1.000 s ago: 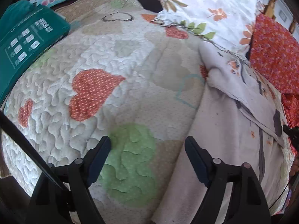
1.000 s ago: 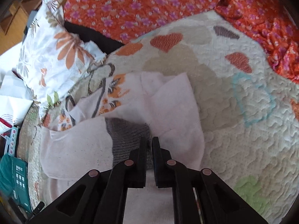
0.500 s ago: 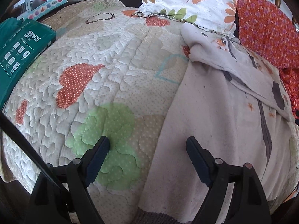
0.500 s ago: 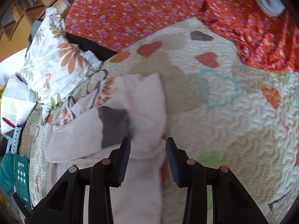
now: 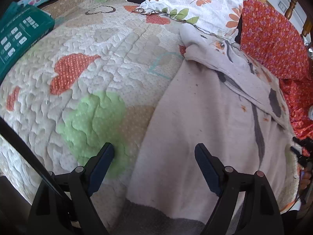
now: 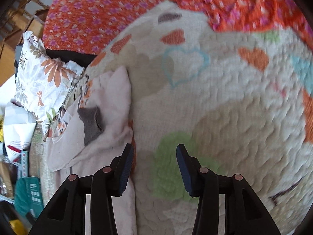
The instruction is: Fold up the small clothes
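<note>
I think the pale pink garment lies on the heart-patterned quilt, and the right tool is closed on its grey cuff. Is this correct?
Not quite. The pale pink garment does lie on the heart-patterned quilt, but the right tool is open, having just been opening; nothing is between its fingers, and the grey cuff lies apart from it. The right wrist view shows this.

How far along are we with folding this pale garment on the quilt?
Done: one side of the pale garment is folded over, grey cuff on top. In hand: nothing; the right gripper has just been opening, empty, and the left gripper hangs open above the garment's edge. Left: the remaining folds.
</note>
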A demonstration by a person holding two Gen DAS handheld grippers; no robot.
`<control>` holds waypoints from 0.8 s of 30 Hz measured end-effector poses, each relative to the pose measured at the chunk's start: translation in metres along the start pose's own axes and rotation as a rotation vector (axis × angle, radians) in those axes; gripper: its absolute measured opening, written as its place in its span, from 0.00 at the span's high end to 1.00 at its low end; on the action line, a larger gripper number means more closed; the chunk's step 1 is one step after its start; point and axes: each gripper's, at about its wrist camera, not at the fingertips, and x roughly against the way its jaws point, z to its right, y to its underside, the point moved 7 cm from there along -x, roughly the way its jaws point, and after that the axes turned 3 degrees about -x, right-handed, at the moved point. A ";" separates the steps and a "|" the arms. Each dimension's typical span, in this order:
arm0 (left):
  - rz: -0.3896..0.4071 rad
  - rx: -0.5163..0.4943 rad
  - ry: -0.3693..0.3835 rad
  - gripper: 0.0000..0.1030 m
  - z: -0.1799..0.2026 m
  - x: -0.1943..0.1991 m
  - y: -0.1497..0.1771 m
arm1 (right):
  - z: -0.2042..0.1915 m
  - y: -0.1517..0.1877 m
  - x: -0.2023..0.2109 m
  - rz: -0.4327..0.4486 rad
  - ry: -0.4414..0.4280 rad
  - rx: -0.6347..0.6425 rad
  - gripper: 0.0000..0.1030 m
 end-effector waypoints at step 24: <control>0.008 -0.044 -0.052 0.12 0.017 -0.004 0.015 | -0.004 0.034 -0.009 -0.110 -0.122 -0.087 0.41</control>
